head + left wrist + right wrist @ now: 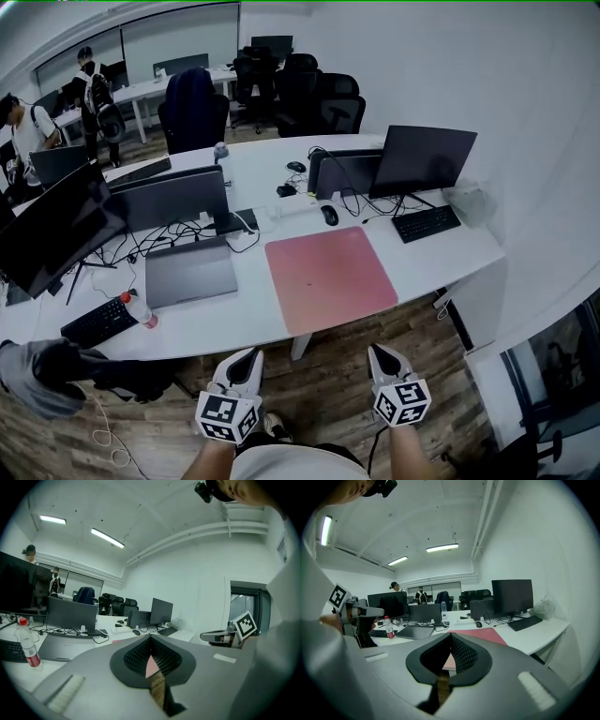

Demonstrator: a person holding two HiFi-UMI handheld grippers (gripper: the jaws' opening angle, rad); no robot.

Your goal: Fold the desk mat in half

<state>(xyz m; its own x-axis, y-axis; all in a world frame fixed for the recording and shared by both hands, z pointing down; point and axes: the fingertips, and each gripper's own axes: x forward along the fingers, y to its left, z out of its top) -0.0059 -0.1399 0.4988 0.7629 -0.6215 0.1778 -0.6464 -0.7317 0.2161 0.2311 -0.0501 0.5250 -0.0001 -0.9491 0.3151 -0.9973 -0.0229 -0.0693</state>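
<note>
You're holding both grippers low in front of the bench (234, 323), well short of it. The pink desk mat (328, 275) is lying flat and unfolded on top, between the closed laptop (190, 272) and the keyboard (427, 223). The left gripper (251, 356) is showing its jaws pressed together with nothing between them, and the right gripper (377, 352) is doing the same.

That's the first trap. Going in closed, you're likely just nudging the thin edge and sliding the mat across the smooth bench instead of lifting it. The near edge is sitting close to the bench's front lip, so a careless pull could be dragging the mat off. The mouse (328, 215) and its cables are lying just beyond the far edge, and a flap swinging that way is risking a sweep through them. Pinching the two corners unevenly is going to skew the fold.
</note>
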